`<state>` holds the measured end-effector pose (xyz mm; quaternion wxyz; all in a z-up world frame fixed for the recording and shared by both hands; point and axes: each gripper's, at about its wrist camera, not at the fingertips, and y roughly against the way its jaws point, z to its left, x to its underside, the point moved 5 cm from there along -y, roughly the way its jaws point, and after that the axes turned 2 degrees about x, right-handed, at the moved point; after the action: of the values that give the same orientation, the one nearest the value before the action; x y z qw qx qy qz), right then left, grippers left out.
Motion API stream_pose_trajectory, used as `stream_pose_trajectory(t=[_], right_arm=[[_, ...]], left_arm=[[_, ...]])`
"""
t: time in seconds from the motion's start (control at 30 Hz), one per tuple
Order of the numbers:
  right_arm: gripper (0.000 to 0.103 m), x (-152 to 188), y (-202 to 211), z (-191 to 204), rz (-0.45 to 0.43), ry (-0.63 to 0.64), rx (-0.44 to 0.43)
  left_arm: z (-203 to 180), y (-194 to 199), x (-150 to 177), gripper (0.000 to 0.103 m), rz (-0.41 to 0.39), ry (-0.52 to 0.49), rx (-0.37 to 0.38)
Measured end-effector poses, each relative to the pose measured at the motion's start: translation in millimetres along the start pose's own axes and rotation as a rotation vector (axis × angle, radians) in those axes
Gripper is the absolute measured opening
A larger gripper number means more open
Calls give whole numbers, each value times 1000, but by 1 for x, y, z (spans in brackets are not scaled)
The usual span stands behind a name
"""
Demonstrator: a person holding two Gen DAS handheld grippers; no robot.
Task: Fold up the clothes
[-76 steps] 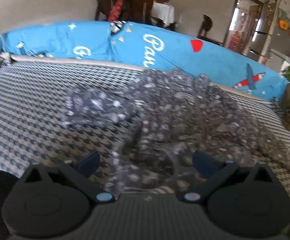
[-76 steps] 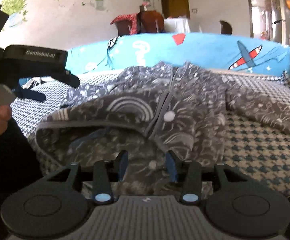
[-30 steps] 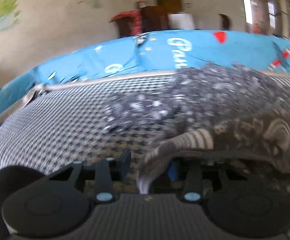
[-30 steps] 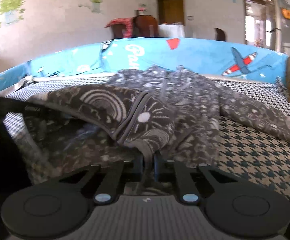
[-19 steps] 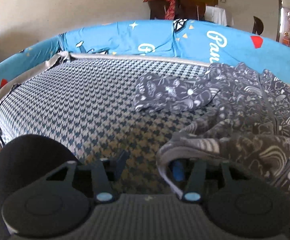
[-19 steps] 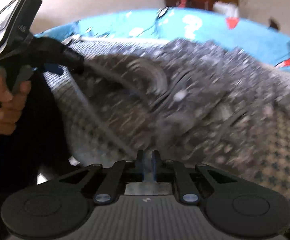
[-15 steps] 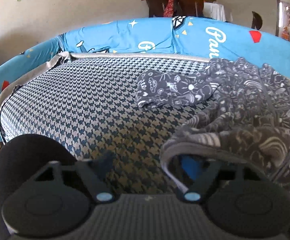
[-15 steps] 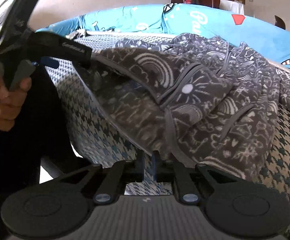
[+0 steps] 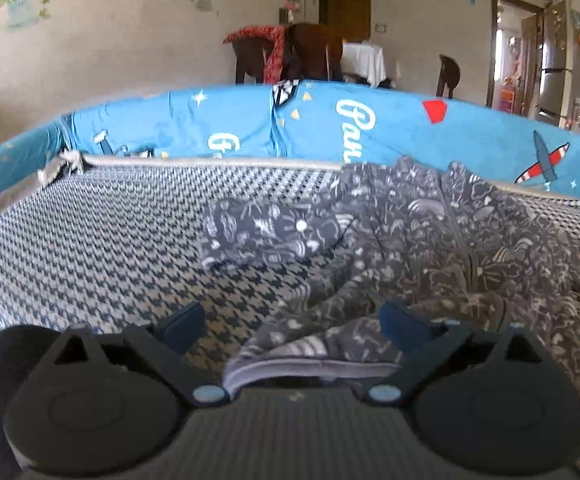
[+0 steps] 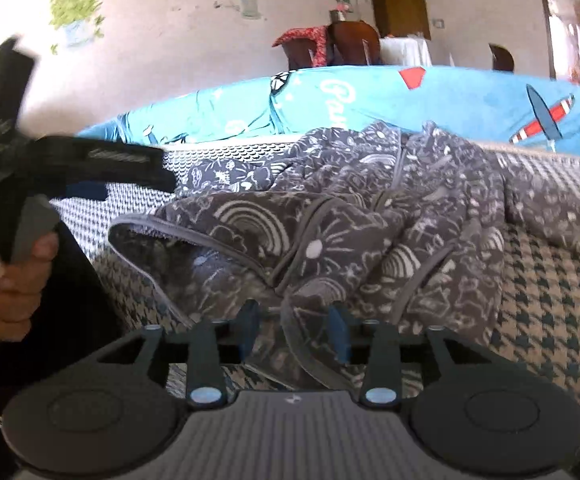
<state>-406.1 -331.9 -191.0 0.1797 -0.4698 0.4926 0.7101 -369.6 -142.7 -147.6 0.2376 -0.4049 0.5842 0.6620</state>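
A grey patterned jacket [image 9: 429,240] is lying crumpled on the houndstooth bed [image 9: 110,248], toward its right side near the blue bumper [image 9: 250,128]. The left tongs [image 9: 290,322] are spread wide and released, straddling the jacket's near hem. The right tongs [image 10: 293,330] are also standing apart, unclenched, with a fold of hem lying loose between them.

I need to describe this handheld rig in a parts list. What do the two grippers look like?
Both the left gripper and right gripper are matte black with ribbed centres, round side discs, pale blue pivot dots and dark blue jaws. From the right view, the left one has a grey trigger.
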Motion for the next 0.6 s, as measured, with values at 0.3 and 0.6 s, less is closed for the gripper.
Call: stream_pose_trajectory(t=[0.3, 0.6], right_arm=[[40, 0, -21, 26, -29, 224, 52], [36, 11, -53, 29, 10, 429, 164]], left_arm=[[-12, -44, 8, 98, 52, -28, 27], [3, -66, 17, 102, 82, 20, 20]])
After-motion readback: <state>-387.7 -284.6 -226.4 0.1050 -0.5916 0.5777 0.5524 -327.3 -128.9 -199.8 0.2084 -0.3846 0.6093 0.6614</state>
